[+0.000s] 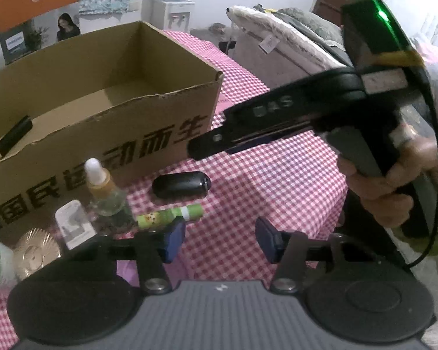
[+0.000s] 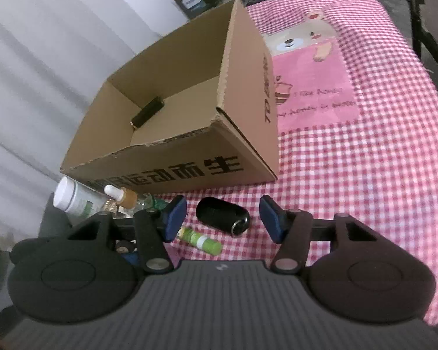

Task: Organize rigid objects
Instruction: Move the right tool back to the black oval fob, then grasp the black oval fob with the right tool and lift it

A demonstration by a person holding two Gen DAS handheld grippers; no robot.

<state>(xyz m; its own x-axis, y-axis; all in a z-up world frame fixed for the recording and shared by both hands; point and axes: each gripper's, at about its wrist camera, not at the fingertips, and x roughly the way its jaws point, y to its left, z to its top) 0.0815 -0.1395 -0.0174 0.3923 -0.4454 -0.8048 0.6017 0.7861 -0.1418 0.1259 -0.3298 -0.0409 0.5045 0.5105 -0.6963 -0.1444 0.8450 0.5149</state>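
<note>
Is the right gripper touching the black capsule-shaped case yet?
Apart. In the right wrist view checked cloth shows between each blue pad and the black capsule-shaped case; the right gripper stands open, pads short of it.

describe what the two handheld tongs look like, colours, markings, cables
Both tongs match: a grey ribbed body with a small white logo, two round black discs at the sides, black link arms on silver pivots, and blue pads on the fingers. In the left wrist view the right tongs show as a long black finger with faint embossed letters, a green light on top, yellow tape and a black cable.
</note>
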